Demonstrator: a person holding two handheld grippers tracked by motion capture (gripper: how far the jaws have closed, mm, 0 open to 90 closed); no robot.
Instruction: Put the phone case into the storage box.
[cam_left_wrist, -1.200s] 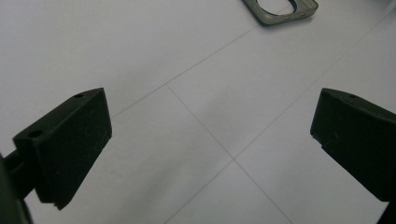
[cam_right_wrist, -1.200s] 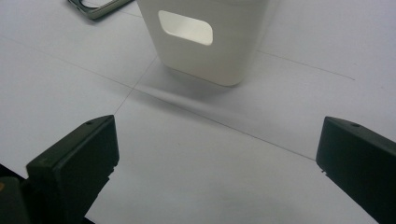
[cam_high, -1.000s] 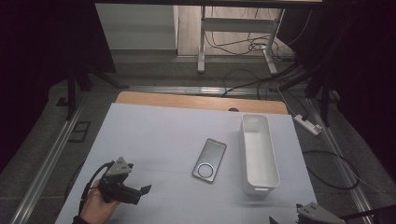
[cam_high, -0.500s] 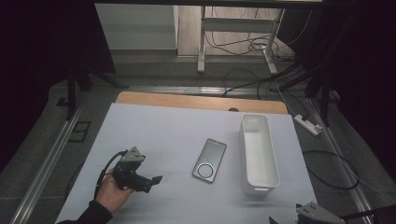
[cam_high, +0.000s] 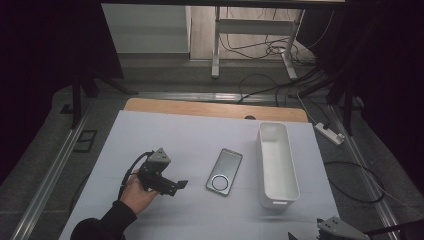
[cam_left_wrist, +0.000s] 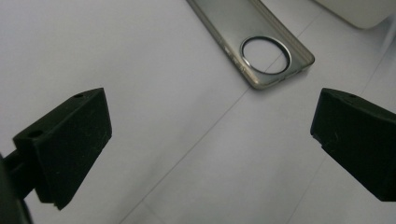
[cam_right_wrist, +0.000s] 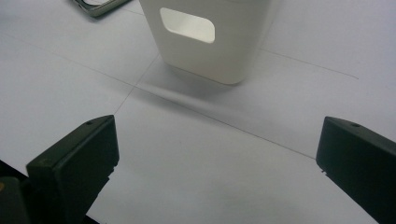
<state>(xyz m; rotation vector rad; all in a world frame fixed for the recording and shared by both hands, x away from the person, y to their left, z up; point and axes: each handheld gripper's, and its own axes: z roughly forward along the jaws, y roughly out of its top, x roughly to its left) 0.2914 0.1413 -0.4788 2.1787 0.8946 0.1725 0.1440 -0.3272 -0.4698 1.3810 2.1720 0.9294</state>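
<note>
Since a second ago the left gripper (cam_high: 181, 185) has moved forward and right across the white table (cam_high: 165, 135) toward the phone case (cam_high: 224, 171), which lies flat beside the white bin (cam_high: 276, 165). Its jaws are wide apart and hold nothing. The right gripper (cam_high: 300, 235) stays at the table's near edge, jaws equally wide and empty.

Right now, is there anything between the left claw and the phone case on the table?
Nothing visible. The left claw is open, and bare white table cover lies between it and the phone case. The white bin stands beyond the case, on its far side.
</note>
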